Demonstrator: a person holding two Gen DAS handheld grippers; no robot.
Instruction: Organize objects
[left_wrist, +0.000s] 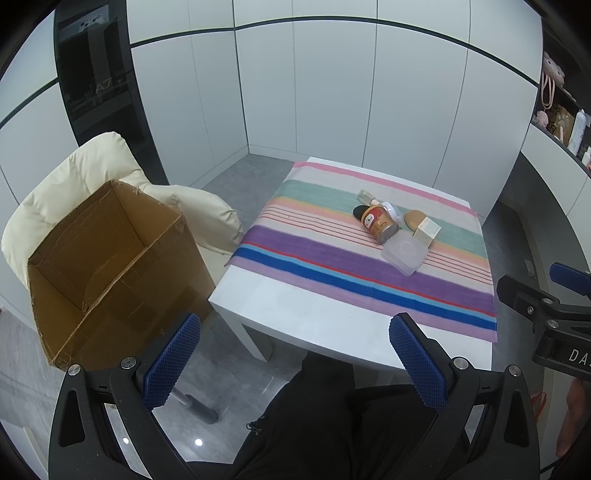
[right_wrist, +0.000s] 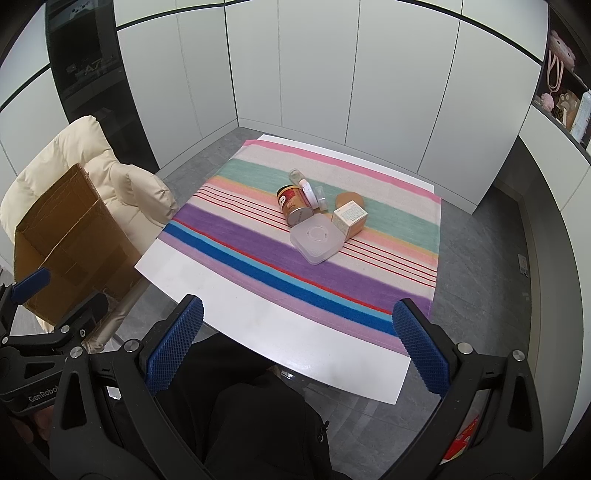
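A small heap of objects lies mid-cloth on the white table: a red-and-gold can on its side, a clear square lidded container, a small cream carton, a tan puff, a white round lid and a small glass bottle. The same can and container show in the left wrist view. An open, empty cardboard box sits on a chair to the left. My left gripper and right gripper hover open before the table's near edge, holding nothing.
A striped cloth covers most of the table. A cream padded chair holds the box. White cabinet panels stand behind, and shelves with trinkets at far right. A person's dark-clothed lap lies below both grippers.
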